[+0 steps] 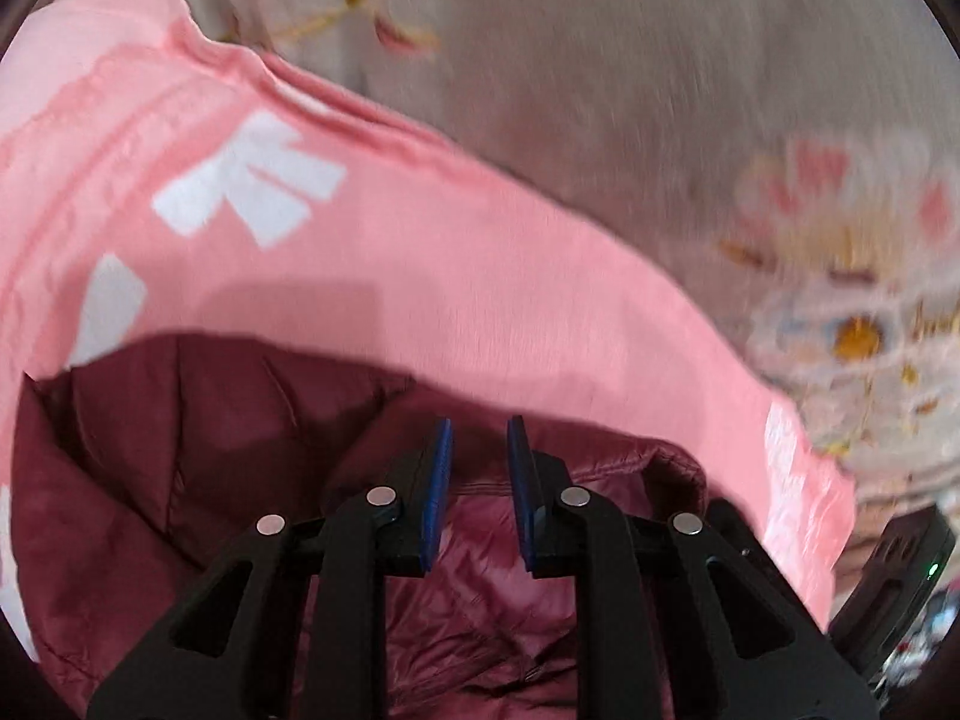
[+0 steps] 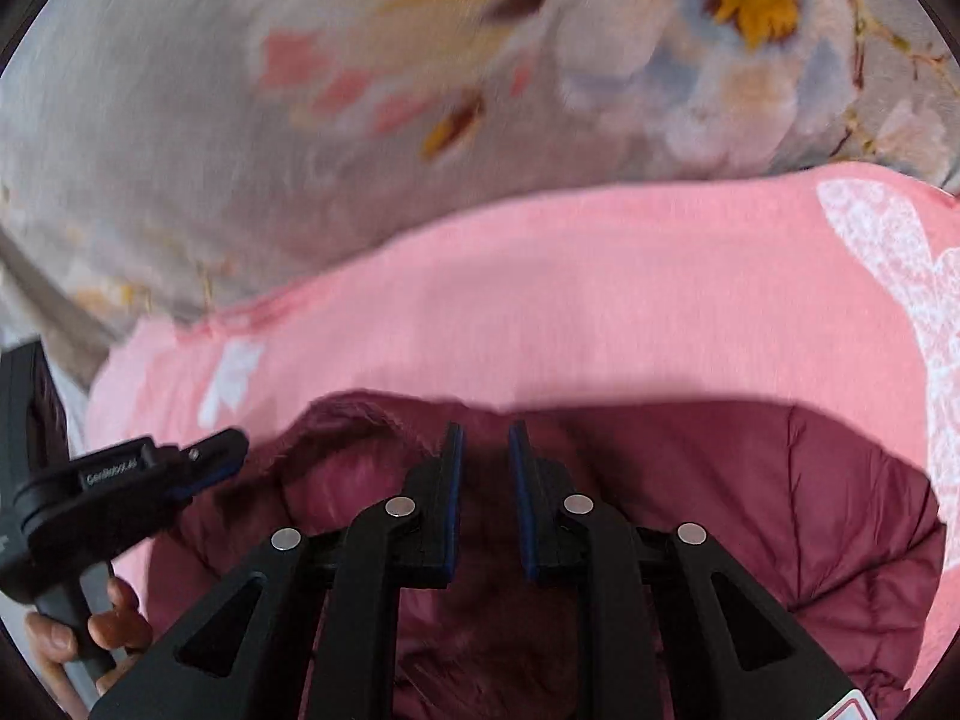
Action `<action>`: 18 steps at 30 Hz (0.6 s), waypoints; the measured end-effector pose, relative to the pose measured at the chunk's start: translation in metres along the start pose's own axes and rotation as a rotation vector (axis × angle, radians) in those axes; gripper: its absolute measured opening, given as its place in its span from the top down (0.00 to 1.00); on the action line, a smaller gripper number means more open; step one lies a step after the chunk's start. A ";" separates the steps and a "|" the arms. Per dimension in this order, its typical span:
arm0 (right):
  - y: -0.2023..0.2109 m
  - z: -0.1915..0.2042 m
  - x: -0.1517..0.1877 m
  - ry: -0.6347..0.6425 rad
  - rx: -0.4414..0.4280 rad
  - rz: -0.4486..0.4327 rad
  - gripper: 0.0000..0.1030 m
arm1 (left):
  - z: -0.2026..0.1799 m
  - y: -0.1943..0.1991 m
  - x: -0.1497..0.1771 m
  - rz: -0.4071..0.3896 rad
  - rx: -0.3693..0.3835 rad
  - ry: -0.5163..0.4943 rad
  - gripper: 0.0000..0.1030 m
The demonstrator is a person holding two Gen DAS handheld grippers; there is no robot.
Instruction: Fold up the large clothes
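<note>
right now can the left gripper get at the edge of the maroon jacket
Probably yes. The left gripper hangs open right over the maroon jacket, whose edge lies just ahead on the pink cloth. Nothing sits between the pads, and the right gripper is off to the side.

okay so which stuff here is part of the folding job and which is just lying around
Job:
maroon puffer jacket
left gripper
right gripper

Just there:
pink cloth with white print, under the jacket; role unclear
floral bedspread
</note>
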State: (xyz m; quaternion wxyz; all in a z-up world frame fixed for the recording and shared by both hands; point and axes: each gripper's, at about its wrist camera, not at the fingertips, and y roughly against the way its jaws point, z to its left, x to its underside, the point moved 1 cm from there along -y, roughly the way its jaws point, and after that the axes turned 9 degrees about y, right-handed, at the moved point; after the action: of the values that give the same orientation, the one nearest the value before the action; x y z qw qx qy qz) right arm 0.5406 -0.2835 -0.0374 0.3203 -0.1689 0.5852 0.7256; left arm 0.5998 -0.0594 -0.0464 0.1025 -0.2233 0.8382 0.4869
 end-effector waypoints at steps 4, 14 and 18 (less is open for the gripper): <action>-0.004 -0.012 0.020 -0.011 -0.007 0.036 0.84 | 0.013 -0.003 0.021 0.003 -0.022 -0.034 0.83; -0.016 -0.015 0.046 0.085 0.082 0.022 0.97 | 0.036 -0.020 0.047 -0.048 -0.069 -0.123 0.83; -0.017 -0.012 0.050 0.121 0.111 -0.004 0.97 | 0.034 -0.022 0.053 -0.097 -0.084 -0.170 0.83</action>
State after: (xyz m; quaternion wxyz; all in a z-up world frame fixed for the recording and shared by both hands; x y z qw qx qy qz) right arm 0.5138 -0.2800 -0.0842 0.2946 -0.1957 0.6423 0.6800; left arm 0.5617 -0.0540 -0.1012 0.1872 -0.2258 0.7934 0.5334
